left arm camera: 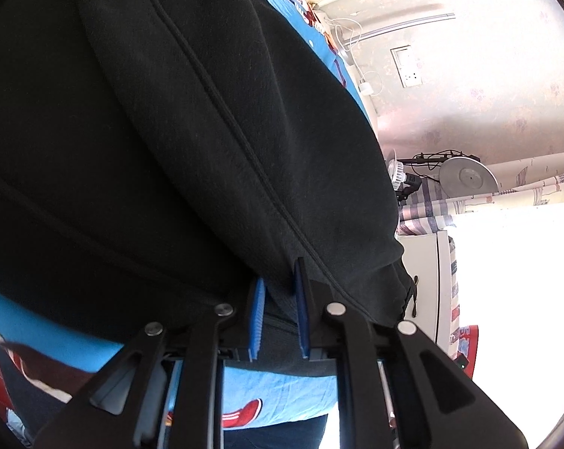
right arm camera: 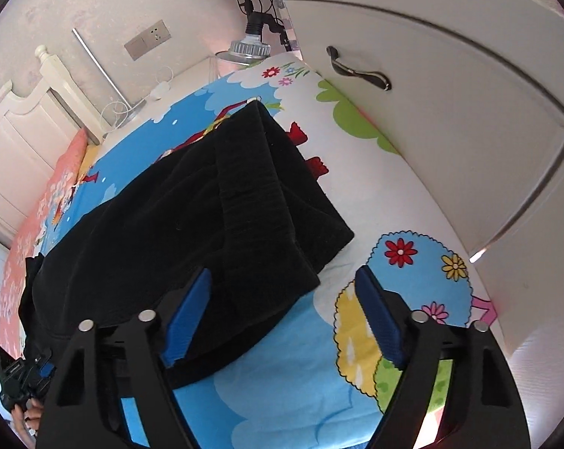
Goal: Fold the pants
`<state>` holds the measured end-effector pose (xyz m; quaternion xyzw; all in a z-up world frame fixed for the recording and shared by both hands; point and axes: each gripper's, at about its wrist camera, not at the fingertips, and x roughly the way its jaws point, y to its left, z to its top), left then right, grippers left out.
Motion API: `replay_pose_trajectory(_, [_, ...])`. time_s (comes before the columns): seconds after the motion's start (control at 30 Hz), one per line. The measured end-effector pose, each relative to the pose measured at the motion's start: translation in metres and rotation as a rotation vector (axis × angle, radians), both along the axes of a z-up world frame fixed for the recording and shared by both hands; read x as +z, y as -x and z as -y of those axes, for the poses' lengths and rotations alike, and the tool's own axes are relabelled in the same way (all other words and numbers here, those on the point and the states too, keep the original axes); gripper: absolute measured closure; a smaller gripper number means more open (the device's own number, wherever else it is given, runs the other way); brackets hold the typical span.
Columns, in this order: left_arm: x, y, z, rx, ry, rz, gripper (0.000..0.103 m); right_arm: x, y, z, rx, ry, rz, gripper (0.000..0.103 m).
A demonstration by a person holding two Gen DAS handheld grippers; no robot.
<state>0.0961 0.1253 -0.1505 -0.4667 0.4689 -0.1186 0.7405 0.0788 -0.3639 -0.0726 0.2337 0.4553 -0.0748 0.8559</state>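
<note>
Blue-padded left gripper [left arm camera: 278, 318] pinched a fold of the black fleece pants [left arm camera: 169, 131]; right gripper [right arm camera: 283, 314] hovered wide, empty. Mid-fold: next, it should clamp the near edge.

A cartoon-print bedsheet [right arm camera: 282, 393] is covering the bed, a white cabinet door [right arm camera: 450, 112] with a metal handle [right arm camera: 356, 69] is standing alongside, and pale floral wallpaper [left arm camera: 469, 112] is carrying a wall socket [right arm camera: 147, 39].
</note>
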Motion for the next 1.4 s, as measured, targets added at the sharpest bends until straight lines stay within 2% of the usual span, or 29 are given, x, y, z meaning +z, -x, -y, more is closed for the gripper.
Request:
replay_pose_trajectory(0.03, [0.0, -0.003, -0.001, 0.0, 0.004, 0.0, 0.085, -0.001, -0.001, -0.001, -0.001, 0.004, -0.002, 0.036])
replay_pose_trajectory(0.07, [-0.001, -0.006, -0.001, 0.002, 0.001, 0.003, 0.085, -0.002, -0.003, -0.003, 0.003, 0.009, -0.006, 0.048])
replay_pose_trajectory(0.1, [-0.001, -0.01, -0.002, 0.006, -0.009, 0.003, 0.087, -0.002, -0.005, -0.005, -0.004, 0.022, -0.007, 0.055])
replay_pose_trajectory(0.13, [-0.002, -0.014, 0.0, 0.005, -0.016, -0.007, 0.09, 0.0, -0.004, -0.006, -0.006, 0.024, 0.006, 0.058])
replay_pose_trajectory(0.2, [0.006, -0.017, 0.002, 0.0, -0.026, 0.003, 0.094, 0.02, -0.008, -0.009, 0.012, 0.058, 0.054, 0.071])
replay_pose_trajectory(0.23, [0.019, -0.017, 0.004, -0.005, -0.045, 0.029, 0.094, 0.03, -0.01, -0.01, 0.022, 0.067, 0.08, 0.074])
replay_pose_trajectory(0.33, [0.055, -0.012, 0.007, -0.002, -0.066, 0.098, 0.095, 0.065, -0.015, -0.011, 0.045, 0.092, 0.164, 0.075])
replay_pose_trajectory(0.43, [0.085, 0.009, 0.015, 0.012, -0.116, 0.155, 0.095, 0.073, -0.012, -0.001, 0.025, 0.112, 0.185, 0.075])
replay_pose_trajectory(0.53, [0.069, 0.026, 0.031, -0.03, -0.135, 0.113, 0.095, 0.038, -0.019, 0.012, -0.006, 0.132, 0.101, 0.075])
replay_pose_trajectory(0.6, [0.036, 0.025, 0.038, -0.05, -0.129, 0.021, 0.094, 0.009, -0.027, 0.012, -0.007, 0.152, 0.027, 0.075])
replay_pose_trajectory(0.63, [0.018, 0.024, 0.038, -0.048, -0.104, -0.028, 0.094, 0.0, -0.026, 0.006, -0.007, 0.206, 0.01, 0.075])
replay_pose_trajectory(0.7, [0.012, 0.026, 0.035, -0.054, -0.095, -0.037, 0.083, -0.001, -0.021, -0.005, 0.001, 0.277, 0.017, 0.075])
replay_pose_trajectory(0.77, [0.017, 0.029, 0.028, -0.058, -0.1, -0.039, 0.064, -0.001, -0.021, -0.009, 0.008, 0.308, 0.016, 0.075])
replay_pose_trajectory(0.9, [0.055, 0.034, -0.005, -0.01, -0.29, 0.039, 0.062, -0.005, -0.02, -0.01, 0.005, 0.325, 0.01, 0.075])
replay_pose_trajectory(0.97, [0.085, 0.027, -0.032, 0.057, -0.496, 0.079, 0.062, -0.006, -0.02, -0.012, 0.007, 0.347, 0.007, 0.075])
replay_pose_trajectory(1.0, [0.098, 0.017, -0.041, 0.075, -0.63, 0.093, 0.055, -0.006, -0.02, -0.013, 0.01, 0.359, 0.004, 0.075])
replay_pose_trajectory(1.03, [0.109, -0.004, -0.046, 0.055, -0.822, 0.104, 0.05, -0.007, -0.021, -0.014, 0.011, 0.365, 0.003, 0.074])
replay_pose_trajectory(1.07, [0.111, -0.021, -0.046, 0.03, -0.956, 0.092, 0.047, -0.007, -0.022, -0.015, 0.009, 0.364, 0.002, 0.074])
replay_pose_trajectory(1.1, [0.109, -0.041, -0.044, 0.002, -1.107, 0.06, 0.049, -0.007, -0.022, -0.015, 0.008, 0.359, 0.002, 0.074])
replay_pose_trajectory(1.13, [0.105, -0.055, -0.042, -0.033, -1.186, 0.048, 0.05, -0.007, -0.022, -0.014, 0.007, 0.349, 0.001, 0.074])
replay_pose_trajectory(1.17, [0.095, -0.079, -0.035, -0.122, -1.274, 0.029, 0.05, -0.007, -0.022, -0.013, 0.005, 0.34, 0.0, 0.074])
replay_pose_trajectory(1.2, [0.082, -0.095, -0.036, -0.174, -1.327, -0.019, 0.061, -0.008, -0.022, -0.012, 0.002, 0.332, 0.001, 0.074])
replay_pose_trajectory(1.23, [0.07, -0.111, -0.036, -0.203, -1.382, -0.068, 0.066, -0.008, -0.021, -0.011, -0.001, 0.327, 0.001, 0.074])
replay_pose_trajectory(1.27, [0.061, -0.124, -0.035, -0.24, -1.419, -0.092, 0.065, -0.008, -0.021, -0.011, -0.002, 0.329, 0.0, 0.074])
replay_pose_trajectory(1.33, [0.042, -0.148, -0.037, -0.315, -1.435, -0.145, 0.063, -0.009, -0.021, -0.013, 0.0, 0.34, -0.003, 0.074])
replay_pose_trajectory(1.37, [0.035, -0.162, -0.041, -0.32, -1.47, -0.18, 0.068, -0.008, -0.022, -0.014, 0.004, 0.344, -0.005, 0.074])
replay_pose_trajectory(1.4, [0.033, -0.171, -0.047, -0.307, -1.516, -0.209, 0.091, -0.008, -0.023, -0.014, 0.008, 0.345, -0.007, 0.074])
